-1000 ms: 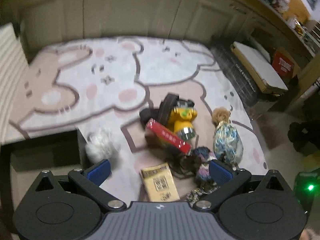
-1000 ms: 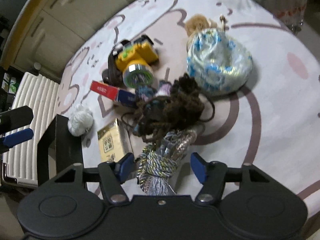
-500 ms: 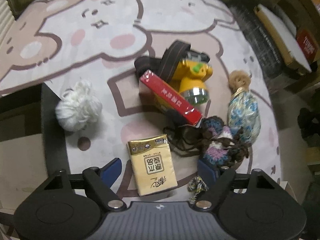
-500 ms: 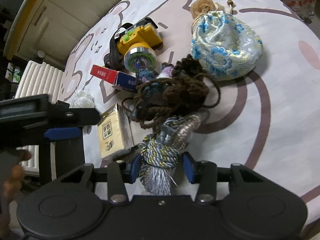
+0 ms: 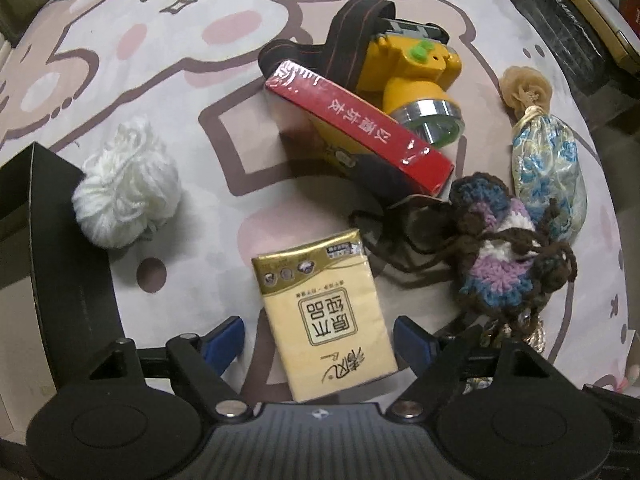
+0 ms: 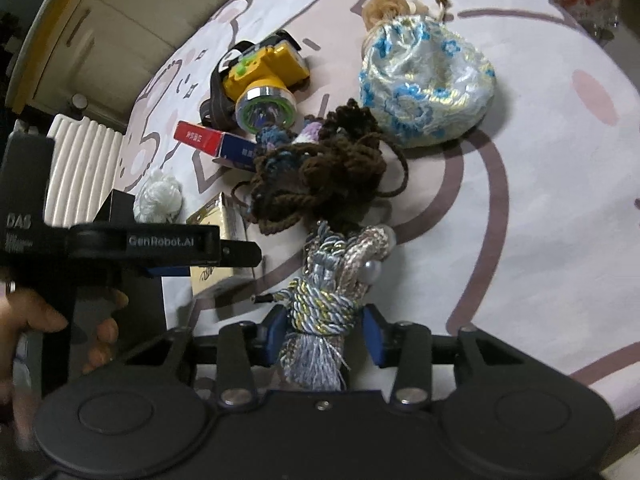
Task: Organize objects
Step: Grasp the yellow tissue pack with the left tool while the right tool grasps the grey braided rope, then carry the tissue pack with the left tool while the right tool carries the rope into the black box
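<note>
Left tongs (image 5: 319, 339) released, straddling yellow tissue pack (image 5: 324, 312) on rug (image 5: 160, 60); right tongs (image 6: 325, 330) clenched on tassel cord (image 6: 320, 312).

"GenRobot.AI" and "DAS" on the left gripper (image 6: 168, 242), Chinese characters on the tissue pack (image 5: 324, 312) between its fingers
</note>
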A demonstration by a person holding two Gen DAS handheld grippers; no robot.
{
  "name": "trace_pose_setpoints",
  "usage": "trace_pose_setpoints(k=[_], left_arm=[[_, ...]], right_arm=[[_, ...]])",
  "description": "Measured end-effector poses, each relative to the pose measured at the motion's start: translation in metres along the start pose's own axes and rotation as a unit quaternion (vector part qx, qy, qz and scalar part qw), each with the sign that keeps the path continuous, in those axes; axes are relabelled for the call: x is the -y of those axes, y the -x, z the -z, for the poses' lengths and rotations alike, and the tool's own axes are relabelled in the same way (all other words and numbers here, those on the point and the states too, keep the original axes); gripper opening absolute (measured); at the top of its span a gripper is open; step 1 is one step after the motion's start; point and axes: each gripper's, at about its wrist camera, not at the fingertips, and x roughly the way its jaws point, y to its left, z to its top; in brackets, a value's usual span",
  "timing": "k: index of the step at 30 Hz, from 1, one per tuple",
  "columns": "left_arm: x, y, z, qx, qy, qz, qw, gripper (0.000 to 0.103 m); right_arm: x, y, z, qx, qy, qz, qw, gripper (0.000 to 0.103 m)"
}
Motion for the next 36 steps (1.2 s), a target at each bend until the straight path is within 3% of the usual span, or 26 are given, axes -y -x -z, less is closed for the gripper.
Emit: trace_pose_setpoints(k=[3, 7, 8, 14, 21, 28, 36], left_arm=[[-0.003, 0.002, 0.0, 0.015, -0.003, -0.005, 0.9999, 0.077], [-0.008, 0.008, 0.002, 0.028, -0.009, -0.014, 0.9995, 0.057], [-0.009, 0.01, 0.002, 0.03, -0.01, -0.014, 0.9994, 0.056], [-0.017, 0.025, 0.005, 0.031, -0.016, 0.001, 0.9994, 0.055], [-0.015, 0.052, 0.014, 0.061, -0.008, 0.025, 0.9978, 0.055], [-0.02, 0.095, 0.014, 0.112, -0.004, 0.038, 0.993, 0.055], [-0.036, 0.131, 0.018, 0.156, 0.008, 0.041, 0.9868, 0.055]], right_arm=[[-0.001, -0.005, -0.001, -0.004, -0.002, 0.003, 1.0, 0.043], [-0.003, -0.004, 0.001, 0.001, 0.007, 0.002, 1.0, 0.042], [-0.003, -0.003, 0.002, 0.003, 0.009, 0.0, 1.0, 0.042], [-0.015, 0.012, 0.002, 0.023, 0.03, -0.017, 0.999, 0.041], [-0.037, 0.045, -0.005, 0.07, 0.068, -0.028, 0.995, 0.041], [-0.056, 0.077, -0.021, 0.128, 0.082, -0.035, 0.988, 0.041], [-0.09, 0.097, -0.035, 0.165, 0.12, -0.032, 0.978, 0.041]])
